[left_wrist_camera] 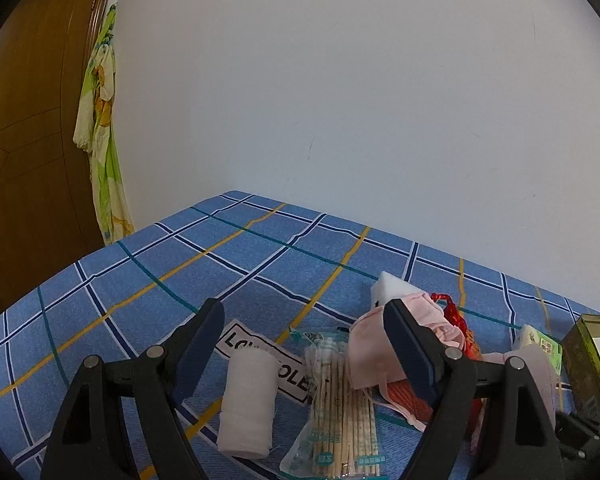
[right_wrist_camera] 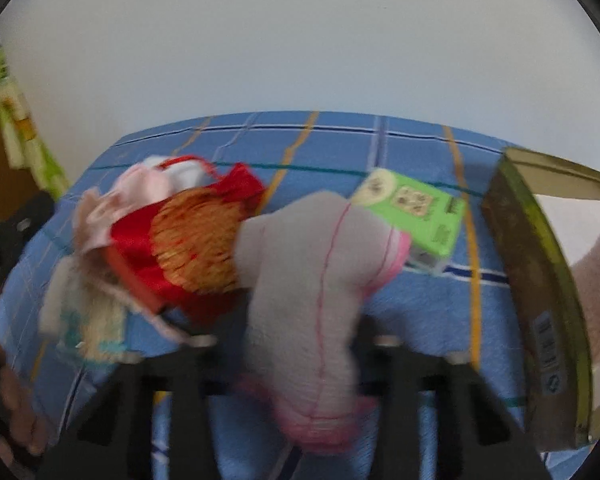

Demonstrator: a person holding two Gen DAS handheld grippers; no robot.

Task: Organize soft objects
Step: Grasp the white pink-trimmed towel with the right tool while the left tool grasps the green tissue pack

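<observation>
Right wrist view first, and it is smeared with motion, so I hedge: the right gripper [right_wrist_camera: 300, 344] seems to be clamped on a grey-and-pink plush toy [right_wrist_camera: 312, 276], whose body rises between the black fingers [right_wrist_camera: 188, 364] and hides their tips, so the pinch itself is not visible. Just beyond the toy lies a heap: a red fringed ornament [right_wrist_camera: 192, 240] touching the toy's left side, with a pink cloth [right_wrist_camera: 112, 208] on top of it. A green carton [right_wrist_camera: 416, 212] sits beside the toy's far right edge, and an open cardboard box [right_wrist_camera: 540, 280] stands at the right.

From the left wrist camera, the left gripper [left_wrist_camera: 304, 344] hangs spread wide and empty above the blue checked bedsheet [left_wrist_camera: 140, 280]. Nearest, between its fingers [left_wrist_camera: 198, 344], are a white gauze roll [left_wrist_camera: 248, 400] and a clear packet of cotton swabs [left_wrist_camera: 336, 400]. The pink cloth [left_wrist_camera: 372, 352] lies behind the right finger, and a white foam block [left_wrist_camera: 392, 284] lies farther back, near the wall.

To do this step well, I would carry the plush toy high enough to clear the carton and the box's near wall, then bring it over the opening before letting go; a soft body sags and can catch on the rim. The grip looks to be low on the toy, so a slow swing should stop it flopping out. The idle left gripper could steady the box, or wait clear of the heap so it snags nothing.
</observation>
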